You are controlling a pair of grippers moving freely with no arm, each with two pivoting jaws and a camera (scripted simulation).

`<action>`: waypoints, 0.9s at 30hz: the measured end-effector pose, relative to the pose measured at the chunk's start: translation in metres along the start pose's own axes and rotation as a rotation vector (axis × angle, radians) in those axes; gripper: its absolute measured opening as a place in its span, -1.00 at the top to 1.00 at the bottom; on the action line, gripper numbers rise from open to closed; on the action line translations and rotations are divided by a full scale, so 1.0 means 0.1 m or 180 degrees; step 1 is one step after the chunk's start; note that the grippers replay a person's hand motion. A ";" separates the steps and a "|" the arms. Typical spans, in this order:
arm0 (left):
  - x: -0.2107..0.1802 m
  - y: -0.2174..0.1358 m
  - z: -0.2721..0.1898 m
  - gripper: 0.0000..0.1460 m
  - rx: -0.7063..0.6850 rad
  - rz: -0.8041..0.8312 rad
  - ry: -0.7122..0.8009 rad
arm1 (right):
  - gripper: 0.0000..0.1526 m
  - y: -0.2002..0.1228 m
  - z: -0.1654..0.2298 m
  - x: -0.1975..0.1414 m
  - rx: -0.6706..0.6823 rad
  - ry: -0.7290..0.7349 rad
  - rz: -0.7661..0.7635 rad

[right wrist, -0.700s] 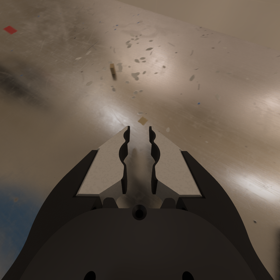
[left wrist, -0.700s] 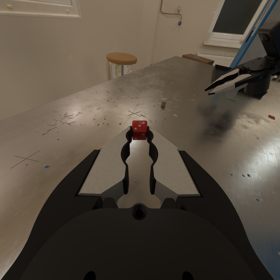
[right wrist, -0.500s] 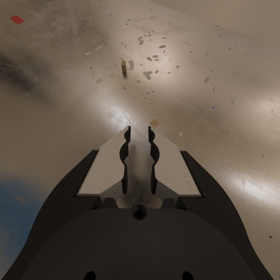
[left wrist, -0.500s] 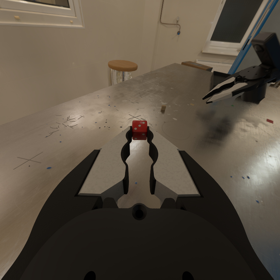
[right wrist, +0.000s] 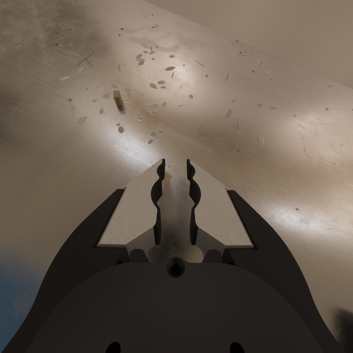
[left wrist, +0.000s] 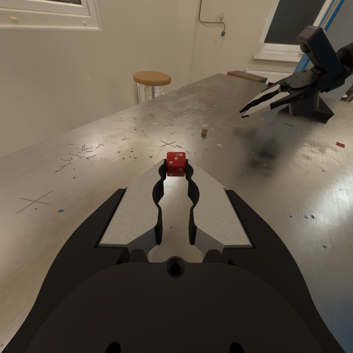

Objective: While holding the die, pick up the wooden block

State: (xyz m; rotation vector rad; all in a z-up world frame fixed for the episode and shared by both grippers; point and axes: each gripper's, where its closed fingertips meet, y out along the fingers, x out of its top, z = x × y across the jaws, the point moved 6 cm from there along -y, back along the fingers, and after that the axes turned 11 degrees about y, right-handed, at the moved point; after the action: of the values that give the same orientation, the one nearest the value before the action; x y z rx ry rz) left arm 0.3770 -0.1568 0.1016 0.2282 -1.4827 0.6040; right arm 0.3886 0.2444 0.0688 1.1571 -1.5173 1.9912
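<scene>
My left gripper point(left wrist: 175, 162) is shut on a red die point(left wrist: 175, 163) with white pips, held at the fingertips above the metal table point(left wrist: 95, 172). The small wooden block point(left wrist: 204, 131) stands on the table beyond it. My right gripper point(left wrist: 243, 113) hovers above the table to the right of the block. In the right wrist view the right gripper point(right wrist: 175, 162) is open and empty. There the wooden block point(right wrist: 118, 97) stands ahead and to the left of the fingertips, well apart from them.
A flat tan patch point(right wrist: 167, 179) lies on the table under the right fingers. A black base point(left wrist: 305, 107) stands at the far right, with a red patch point(left wrist: 340, 144) nearby. A round wooden stool point(left wrist: 151, 78) stands beyond the table's far edge.
My right gripper has moved over the table towards the wooden block, which now looks larger and nearer; the tan patch has passed under its fingers. The left gripper still holds the die.
</scene>
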 end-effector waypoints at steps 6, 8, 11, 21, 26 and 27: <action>-0.02 0.03 -0.01 0.75 -0.0023 0.0106 0.0026 | 0.71 0.11 -0.07 0.15 0.0032 0.0121 -0.0084; -0.03 0.04 -0.02 0.75 -0.0035 0.0130 0.0035 | 0.70 0.16 -0.08 0.22 0.0047 0.0092 -0.0103; -0.04 0.05 -0.03 0.75 -0.0032 0.0166 0.0065 | 0.70 0.20 -0.09 0.29 0.0003 -0.0017 -0.0125; -0.04 0.05 0.00 0.75 -0.0046 0.0140 -0.0036 | 0.69 0.25 -0.15 0.33 -0.0101 -0.0071 -0.0138; -0.04 0.06 -0.01 0.75 -0.0067 0.0189 -0.0026 | 0.69 -0.09 -0.36 0.22 -0.0353 0.0121 -0.0180; -0.05 0.07 -0.02 0.75 -0.0073 0.0217 -0.0002 | 0.68 -0.16 -0.39 0.19 -0.0366 0.0189 -0.0193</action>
State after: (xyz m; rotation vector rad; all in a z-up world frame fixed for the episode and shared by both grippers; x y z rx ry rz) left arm 0.3749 -0.1510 0.0951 0.1605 -1.5019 0.6412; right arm 0.3746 0.2828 0.0904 1.0753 -1.5270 1.8566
